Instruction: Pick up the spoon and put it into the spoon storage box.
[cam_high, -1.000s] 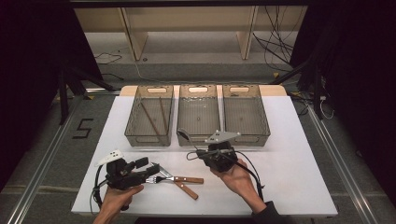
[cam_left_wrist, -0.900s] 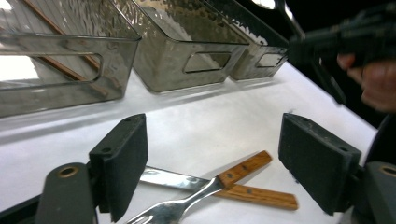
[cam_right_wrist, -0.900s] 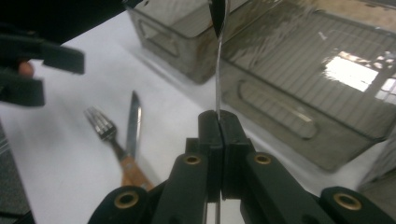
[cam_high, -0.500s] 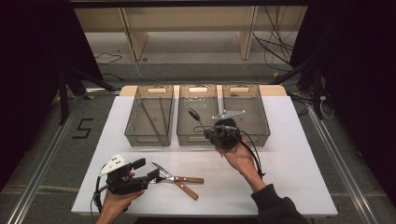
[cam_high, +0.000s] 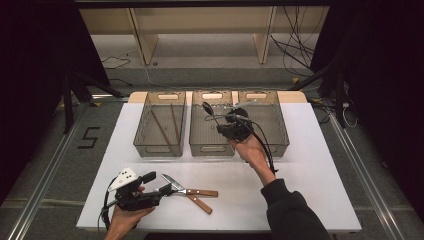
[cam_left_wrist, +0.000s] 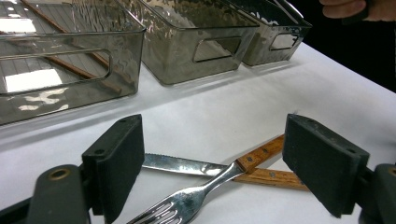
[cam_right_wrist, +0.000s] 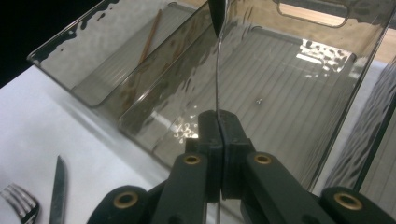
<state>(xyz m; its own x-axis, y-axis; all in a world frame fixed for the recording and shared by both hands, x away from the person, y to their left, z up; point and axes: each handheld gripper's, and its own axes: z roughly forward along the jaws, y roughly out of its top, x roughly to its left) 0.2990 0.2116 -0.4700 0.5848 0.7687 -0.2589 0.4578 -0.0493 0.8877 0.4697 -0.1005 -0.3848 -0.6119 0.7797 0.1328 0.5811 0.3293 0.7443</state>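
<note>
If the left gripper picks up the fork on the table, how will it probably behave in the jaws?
The fork looks like stiff polished metal, so it probably will not bend but may slip. It lies across the knife, so lifting it may nudge the knife. Its wooden handle likely offers the open left gripper better friction.

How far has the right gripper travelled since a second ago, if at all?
Yes. The right gripper, shut on a spoon, has gone from the open table forward to above the middle bin.
</note>
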